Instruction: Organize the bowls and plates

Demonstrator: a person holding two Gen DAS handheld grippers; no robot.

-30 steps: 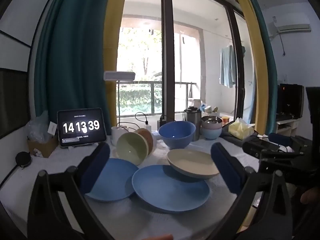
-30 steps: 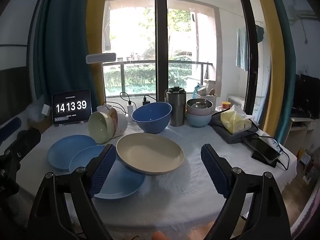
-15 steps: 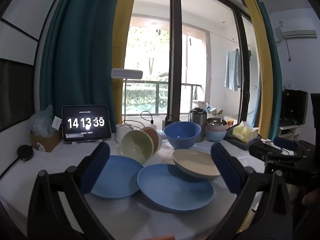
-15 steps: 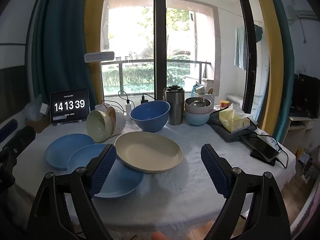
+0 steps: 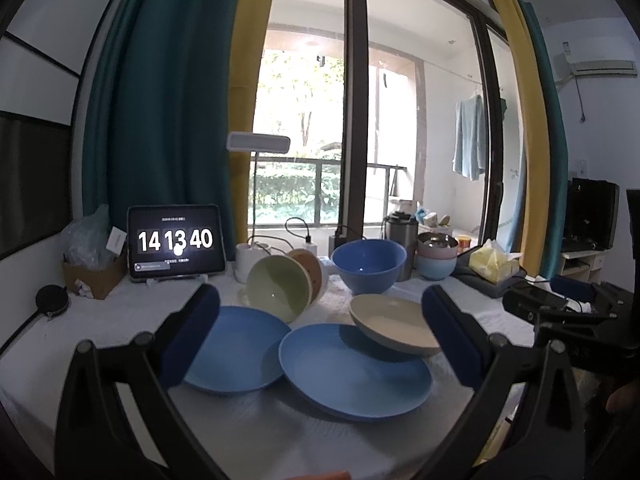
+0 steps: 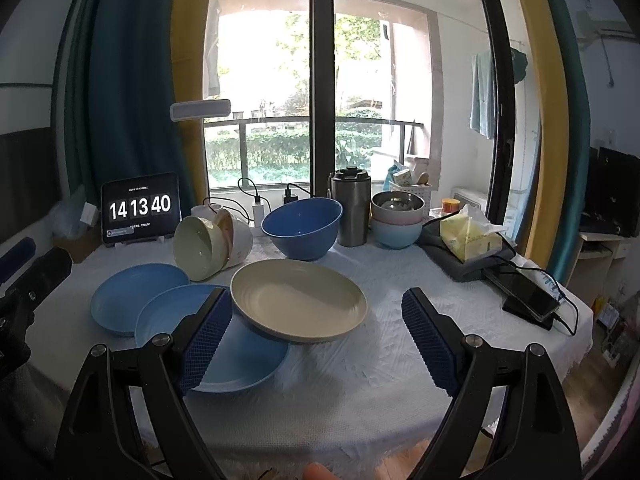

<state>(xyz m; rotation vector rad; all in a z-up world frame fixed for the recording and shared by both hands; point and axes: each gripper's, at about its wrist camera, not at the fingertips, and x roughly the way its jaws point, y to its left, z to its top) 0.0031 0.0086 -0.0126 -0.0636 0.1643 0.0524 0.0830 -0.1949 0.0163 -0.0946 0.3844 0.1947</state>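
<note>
A round table [image 6: 360, 380] under a white textured cloth stands before a tall balcony window hung with teal and yellow curtains; a tablet clock [image 6: 140, 208] at 10 o'clock reads 14 13 40. At centre, a cream plate [image 6: 298, 304] lies tilted on a blue plate [image 6: 240, 364], bowls behind at 12. The left gripper [image 5: 320, 336] and right gripper [image 6: 316, 340] hover with jaws spread wide, holding nothing.

Lighting, as I see it: strong daylight through the window [image 6: 320, 120], blown out; desk [image 6: 380, 280] evenly lit; soft shadow under the cream plate [image 5: 394, 326]. Fisheye bends edges; corners black.
</note>
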